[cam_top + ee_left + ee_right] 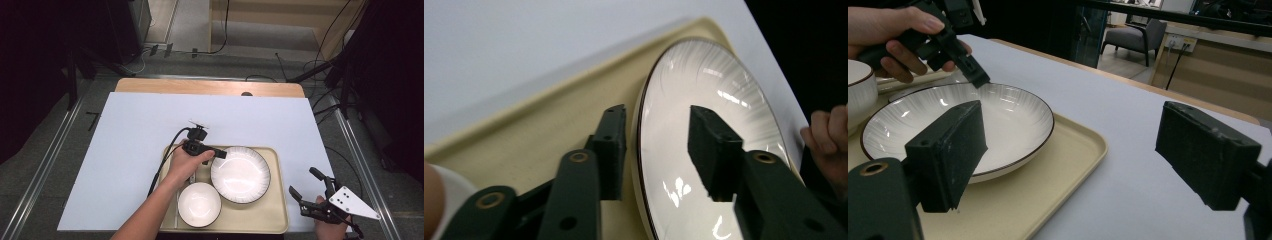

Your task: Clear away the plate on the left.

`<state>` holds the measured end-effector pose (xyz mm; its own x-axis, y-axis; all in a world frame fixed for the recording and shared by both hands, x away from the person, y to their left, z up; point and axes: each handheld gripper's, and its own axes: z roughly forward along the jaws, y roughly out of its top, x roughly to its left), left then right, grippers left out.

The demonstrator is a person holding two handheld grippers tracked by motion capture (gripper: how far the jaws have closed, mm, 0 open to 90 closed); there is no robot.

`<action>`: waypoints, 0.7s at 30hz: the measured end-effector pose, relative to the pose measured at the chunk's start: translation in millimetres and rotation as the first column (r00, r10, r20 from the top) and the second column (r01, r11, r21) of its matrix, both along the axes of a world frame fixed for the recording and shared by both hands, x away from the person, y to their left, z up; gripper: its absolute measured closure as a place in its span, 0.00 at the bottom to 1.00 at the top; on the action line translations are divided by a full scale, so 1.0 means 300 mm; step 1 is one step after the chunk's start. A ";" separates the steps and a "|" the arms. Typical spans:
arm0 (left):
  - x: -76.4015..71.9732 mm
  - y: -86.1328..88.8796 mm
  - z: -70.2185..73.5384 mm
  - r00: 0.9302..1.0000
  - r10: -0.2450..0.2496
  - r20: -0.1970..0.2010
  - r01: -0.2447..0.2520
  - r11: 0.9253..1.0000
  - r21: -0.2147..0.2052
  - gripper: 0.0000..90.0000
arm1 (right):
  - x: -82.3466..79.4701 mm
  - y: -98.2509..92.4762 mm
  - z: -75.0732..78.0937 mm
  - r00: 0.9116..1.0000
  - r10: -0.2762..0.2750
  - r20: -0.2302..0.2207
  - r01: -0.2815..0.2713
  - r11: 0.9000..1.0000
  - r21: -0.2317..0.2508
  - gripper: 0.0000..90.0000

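The left gripper (pixel 218 154) straddles the ribbed white plate's (pixel 240 174) near-left rim on the beige tray (pixel 279 200) — fingers part-open, pads clear, gripping nothing — while the right gripper (pixel 305 185) waits wide open and empty over the worktop (pixel 135 130).

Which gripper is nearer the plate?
Left. The left gripper straddles the plate rim, jaws apart; the right gripper sits off the tray, open, clear of the plate.
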<state>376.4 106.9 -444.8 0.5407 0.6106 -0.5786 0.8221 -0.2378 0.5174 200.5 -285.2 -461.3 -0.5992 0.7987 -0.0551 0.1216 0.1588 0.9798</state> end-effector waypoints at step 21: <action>-0.073 0.113 0.073 0.972 0.062 0.225 -0.070 0.997 0.028 0.00 | 0.000 -0.003 -0.002 1.000 0.001 -0.003 -0.001 1.000 -0.003 0.15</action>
